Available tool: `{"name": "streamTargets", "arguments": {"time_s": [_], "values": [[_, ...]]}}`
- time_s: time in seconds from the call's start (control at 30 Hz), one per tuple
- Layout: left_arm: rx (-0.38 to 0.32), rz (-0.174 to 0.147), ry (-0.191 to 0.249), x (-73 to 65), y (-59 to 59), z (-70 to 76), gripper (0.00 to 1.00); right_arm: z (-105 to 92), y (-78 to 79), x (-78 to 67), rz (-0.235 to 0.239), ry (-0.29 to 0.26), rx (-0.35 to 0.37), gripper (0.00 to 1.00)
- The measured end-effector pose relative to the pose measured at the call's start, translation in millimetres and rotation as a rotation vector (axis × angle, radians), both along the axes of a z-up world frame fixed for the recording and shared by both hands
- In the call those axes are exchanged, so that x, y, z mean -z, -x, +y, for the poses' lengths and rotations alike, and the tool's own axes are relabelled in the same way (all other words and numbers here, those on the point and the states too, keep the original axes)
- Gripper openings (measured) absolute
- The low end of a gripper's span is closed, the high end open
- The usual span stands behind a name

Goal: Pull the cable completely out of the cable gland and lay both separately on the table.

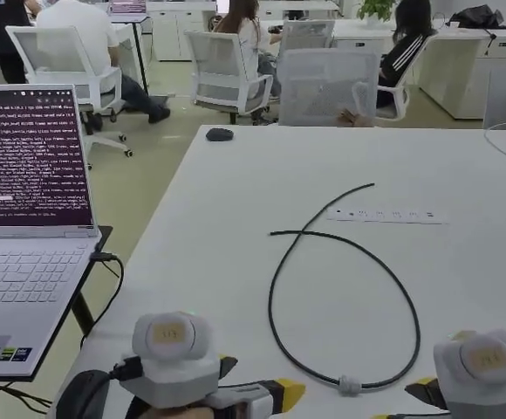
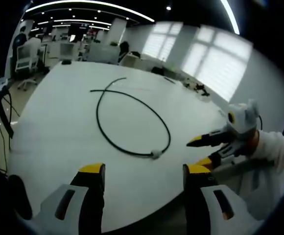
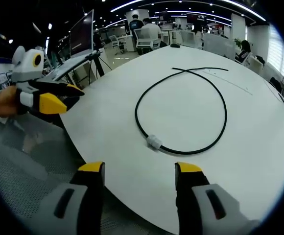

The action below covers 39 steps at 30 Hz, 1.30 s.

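Near the front edge of the desk (image 1: 462, 288), the cable gland (image 1: 350, 384) sits threaded on the looped cable (image 1: 270, 297), between the left gripper (image 2: 144, 169) and right gripper (image 3: 139, 167), both spread open, empty, just short of it.

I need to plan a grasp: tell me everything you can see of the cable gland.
The cable gland is a small, pale grey, plastic-looking fitting with the thin black cable running through it. It lies on the white table at the near end of the cable's loop, close to the table's near edge. Only cable and table touch it; finer parts are too small to tell.
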State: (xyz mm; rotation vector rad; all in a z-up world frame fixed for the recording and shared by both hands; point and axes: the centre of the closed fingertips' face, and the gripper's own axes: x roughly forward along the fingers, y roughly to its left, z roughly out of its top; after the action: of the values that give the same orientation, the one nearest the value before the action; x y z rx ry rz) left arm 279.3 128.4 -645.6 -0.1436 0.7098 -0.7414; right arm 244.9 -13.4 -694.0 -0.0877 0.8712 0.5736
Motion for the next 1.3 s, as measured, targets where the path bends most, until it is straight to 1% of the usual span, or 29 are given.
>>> {"name": "streamTargets", "arguments": {"time_s": [0.17, 0.37, 0.5, 0.7, 1.3], "values": [[0.001, 0.008, 0.007, 0.6, 0.6, -1.1, 0.65, -0.9, 0.1, 0.5, 0.002, 0.001, 0.004, 0.61], [0.0, 0.0, 0.011, -0.6, -0.3, -1.1, 0.65, -1.5, 0.2, 0.9, 0.006, -0.002, 0.01, 0.61], [-0.002, 0.009, 0.02, -0.4, 0.3, -2.3, 0.65, -1.5, 0.9, 1.9, 0.01, -0.004, 0.011, 0.61], [0.014, 0.012, 0.012, 0.6, 2.9, -5.6, 0.65, -1.5, 0.8, 1.7, 0.014, -0.012, 0.019, 0.62], [0.024, 0.008, -0.01, 2.6, 3.3, -4.5, 0.65, 3.6, 2.8, 2.4, 0.018, -0.01, -0.007, 0.62]]}}
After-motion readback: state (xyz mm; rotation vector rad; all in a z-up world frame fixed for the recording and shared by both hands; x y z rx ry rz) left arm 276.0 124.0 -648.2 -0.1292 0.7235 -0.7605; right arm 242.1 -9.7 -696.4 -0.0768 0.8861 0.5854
